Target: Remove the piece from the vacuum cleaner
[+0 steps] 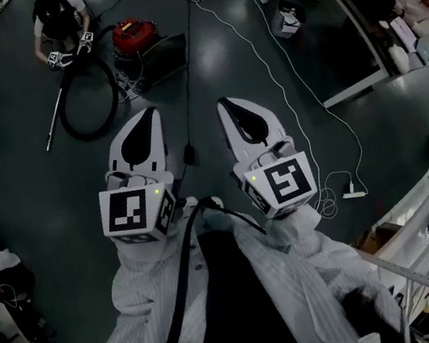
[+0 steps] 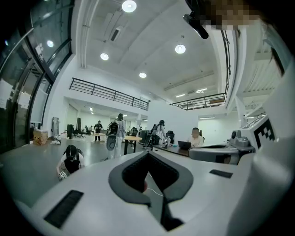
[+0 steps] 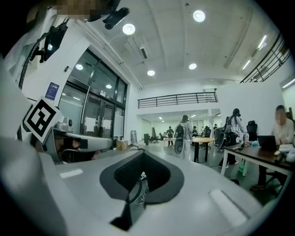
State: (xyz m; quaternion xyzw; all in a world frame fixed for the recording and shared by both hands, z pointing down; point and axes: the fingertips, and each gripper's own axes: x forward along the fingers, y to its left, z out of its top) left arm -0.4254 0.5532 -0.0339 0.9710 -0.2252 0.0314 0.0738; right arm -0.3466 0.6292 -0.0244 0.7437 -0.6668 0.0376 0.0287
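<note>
- Clenched tight and empty at left claw (image 1: 151,114): jaws meeting, nothing between them. Likewise at right claw (image 1: 223,101). Both held side by side in front of the chest, well above the floor (image 1: 27,183).
- Not yet at the work. Red vacuum cleaner (image 1: 133,35) on the floor far ahead, black hose (image 1: 95,135) looped just beside it, pale wand (image 1: 55,114) running off the loop.
- Judged step: the approach. Best to walk in, crouch beside the machine and release both claws before reaching. Then steady the body or hose with one claw and draw the piece straight along its own axis with the other, without twisting blind.
- Already at the hose end: another person (image 1: 60,17), crouched, so some care over crowding.
- Cannot tell which piece is meant, nor how it joins: too small from the head view. Nothing of the joint in either claw view, only the open hall.
</note>
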